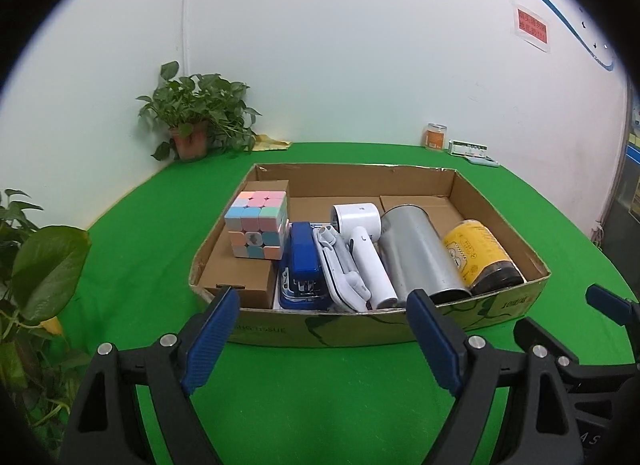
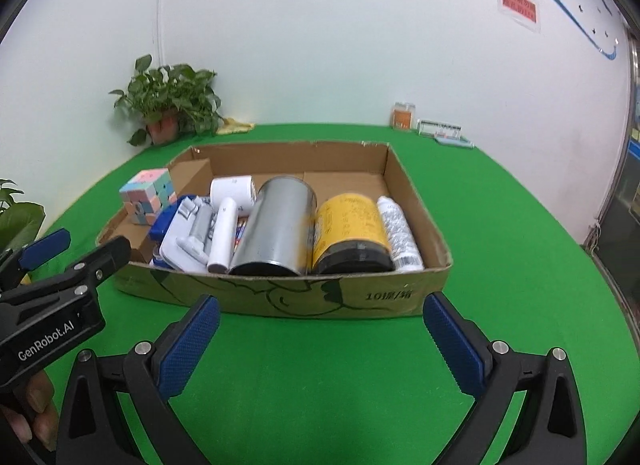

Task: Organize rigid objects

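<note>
Left tool (image 1: 322,339) and right tool (image 2: 320,339) both gape empty, short of shallow cardboard box (image 2: 280,299) on green tabletop (image 2: 320,385) | packed items' long axes run near-to-far | right nearer silver metal cylinder (image 2: 276,225), likely.

Green tabletop (image 1: 340,385), cloth-covered, curved at the edges and set against a white wall. Near the middle, a shallow cardboard box (image 1: 400,329), open-topped, printed on its near side. At the far left corner, a potted plant (image 1: 192,141) with a yellow cloth (image 1: 272,143) just beside it. Along the far right edge, an orange-labelled jar (image 1: 436,137), a small white carton (image 1: 468,148) and a pale flat item (image 1: 484,161), close together, well apart from the box.
</note>
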Available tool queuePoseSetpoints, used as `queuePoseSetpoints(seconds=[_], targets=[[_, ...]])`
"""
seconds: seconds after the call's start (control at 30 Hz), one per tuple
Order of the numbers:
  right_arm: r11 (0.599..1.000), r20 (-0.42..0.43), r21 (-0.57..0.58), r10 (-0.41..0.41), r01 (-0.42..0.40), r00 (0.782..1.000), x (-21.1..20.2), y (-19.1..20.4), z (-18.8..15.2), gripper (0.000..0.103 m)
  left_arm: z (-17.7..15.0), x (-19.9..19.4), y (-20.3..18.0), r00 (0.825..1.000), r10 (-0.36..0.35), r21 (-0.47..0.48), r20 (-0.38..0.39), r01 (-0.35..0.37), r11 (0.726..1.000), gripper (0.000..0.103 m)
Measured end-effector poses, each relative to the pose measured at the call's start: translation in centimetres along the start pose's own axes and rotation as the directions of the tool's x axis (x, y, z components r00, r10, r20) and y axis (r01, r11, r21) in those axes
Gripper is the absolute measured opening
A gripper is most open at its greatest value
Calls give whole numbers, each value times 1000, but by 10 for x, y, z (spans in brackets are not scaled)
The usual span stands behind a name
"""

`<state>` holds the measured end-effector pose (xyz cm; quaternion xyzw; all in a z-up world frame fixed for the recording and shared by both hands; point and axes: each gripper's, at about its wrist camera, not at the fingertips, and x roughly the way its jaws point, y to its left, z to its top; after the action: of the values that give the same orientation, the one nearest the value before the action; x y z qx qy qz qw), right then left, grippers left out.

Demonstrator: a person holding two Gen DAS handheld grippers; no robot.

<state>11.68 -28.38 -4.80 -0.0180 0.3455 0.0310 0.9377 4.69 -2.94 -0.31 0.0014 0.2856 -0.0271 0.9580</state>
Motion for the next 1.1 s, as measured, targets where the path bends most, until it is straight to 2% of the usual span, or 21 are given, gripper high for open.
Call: queuePoseSetpoints(seconds=[0.2, 0.43, 0.53, 1.1], targets=[[999, 14, 18, 37, -37, 999, -15, -7, -1, 102, -5, -3, -8, 998, 53, -27, -32, -54, 998, 86], [1000, 16, -16, -5, 6, 1000, -21, -5, -4, 102, -8, -11, -9, 999, 42, -38, -27, -43, 998, 86], [1000, 12, -6, 28, -28, 1000, -23, -4, -5, 102, -7, -13, -9, 999, 35, -30, -23, -35, 999, 86], [999, -16, -35, 2, -3, 1000, -19, 5, -8, 102, -12, -8, -11, 1000, 2, -9, -29, -3, 1000, 86]])
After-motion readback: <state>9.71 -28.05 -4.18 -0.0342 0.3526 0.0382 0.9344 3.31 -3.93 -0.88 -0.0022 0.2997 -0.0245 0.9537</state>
